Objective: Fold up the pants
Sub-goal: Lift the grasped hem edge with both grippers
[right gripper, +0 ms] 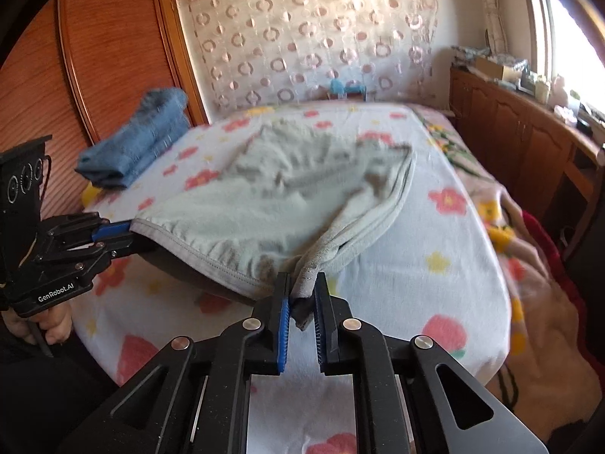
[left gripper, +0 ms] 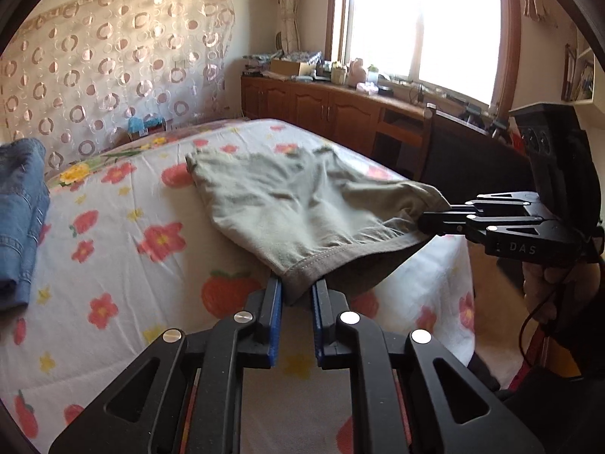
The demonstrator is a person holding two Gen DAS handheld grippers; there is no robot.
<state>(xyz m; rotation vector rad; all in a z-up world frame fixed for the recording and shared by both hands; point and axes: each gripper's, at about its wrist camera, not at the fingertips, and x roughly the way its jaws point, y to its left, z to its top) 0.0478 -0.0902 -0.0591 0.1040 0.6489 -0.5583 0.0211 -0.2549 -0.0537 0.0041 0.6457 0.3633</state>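
Observation:
Pale grey-green pants (left gripper: 287, 200) lie across a flower-print bed, their near hem lifted off the sheet. My left gripper (left gripper: 297, 295) is shut on one corner of that hem. My right gripper (right gripper: 304, 295) is shut on the other corner, where the cloth bunches between the blue pads. The right gripper also shows at the right of the left wrist view (left gripper: 435, 221), pinching the cloth. The left gripper shows at the left of the right wrist view (right gripper: 124, 236). The pants (right gripper: 302, 196) stretch between both grippers; the far end rests on the bed.
Folded blue jeans (left gripper: 19, 219) lie on the bed's far side, also seen in the right wrist view (right gripper: 136, 140). The flower-print sheet (left gripper: 124, 249) covers the bed. A wooden cabinet (left gripper: 325, 106) with clutter stands under the window. A wooden wardrobe (right gripper: 94, 49) stands behind the jeans.

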